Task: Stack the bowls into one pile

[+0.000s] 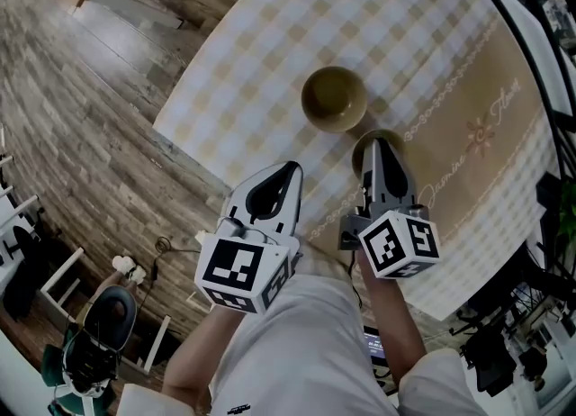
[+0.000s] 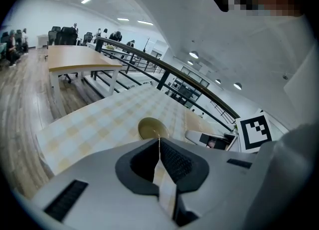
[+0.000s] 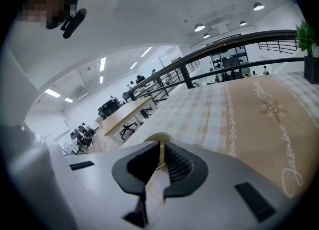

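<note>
While the head view looks down, one olive bowl point(image 1: 334, 99) sits mid-tabletop point(image 1: 423, 36). A second bowl point(image 1: 359, 149) is touching it, under the right gripper point(image 1: 382, 141). Script on the cloth reads "Jasmine" point(image 1: 453, 182) near the right edge.

In the left gripper view, the left gripper point(image 2: 159, 139) has its jaws pressed together, holding nothing.

In the right gripper view, the jaws are also closed together, and a bowl rim point(image 3: 160, 136) shows just past the tips.

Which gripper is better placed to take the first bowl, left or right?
Right. The right gripper is over the near bowl; the left gripper is over bare tablecloth, apart from both bowls. Both grippers look shut, so open it first.
</note>
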